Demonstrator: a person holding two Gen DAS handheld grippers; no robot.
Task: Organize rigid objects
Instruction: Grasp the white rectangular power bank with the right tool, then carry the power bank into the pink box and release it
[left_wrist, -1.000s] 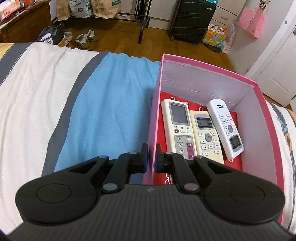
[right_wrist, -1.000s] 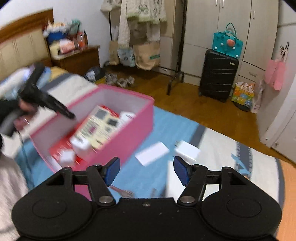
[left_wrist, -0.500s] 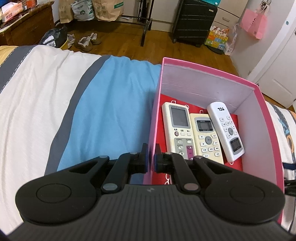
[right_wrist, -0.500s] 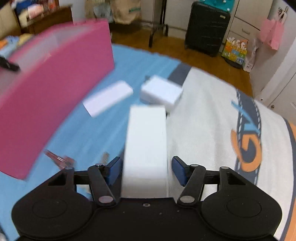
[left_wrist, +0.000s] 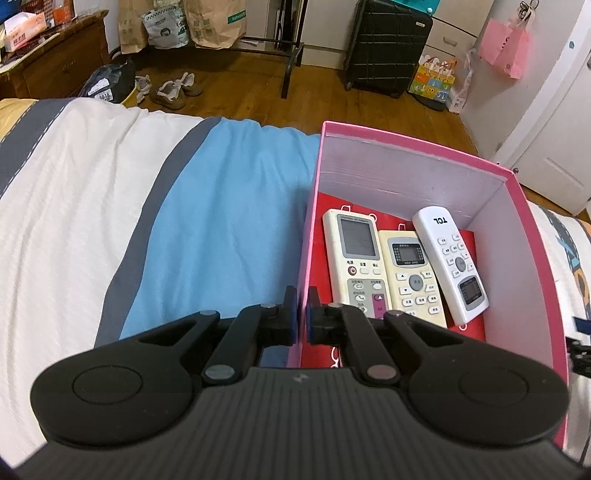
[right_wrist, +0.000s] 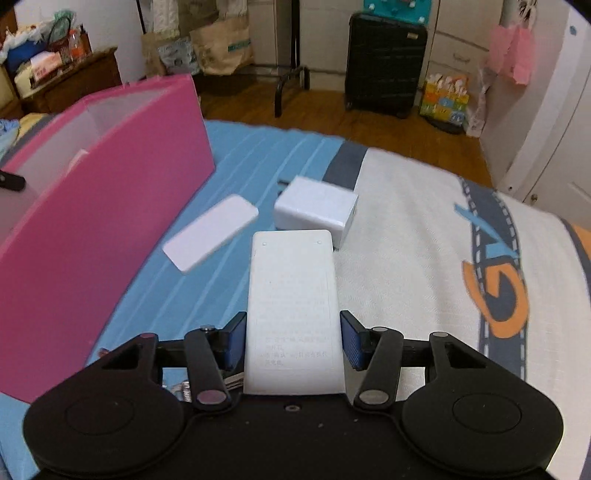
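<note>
Currently my left gripper (left_wrist: 302, 310) pinches the near wall of the pink box (left_wrist: 421, 157), which holds three remotes (left_wrist: 400, 269). My right gripper (right_wrist: 293, 339) is closing around a white flat device (right_wrist: 291, 302) on the bed (right_wrist: 406, 236), pads just clear of it.

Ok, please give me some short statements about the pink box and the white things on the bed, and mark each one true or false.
1. Three remote controls lie inside the pink box. True.
2. The left gripper is clamped on the box's side wall. True.
3. The white charger plug is inside the box. False: it lies on the bed.
4. The right gripper straddles nothing. False: a flat white device lies between its closing jaws.
5. The box stands on the floor. False: it is on the bed.
</note>
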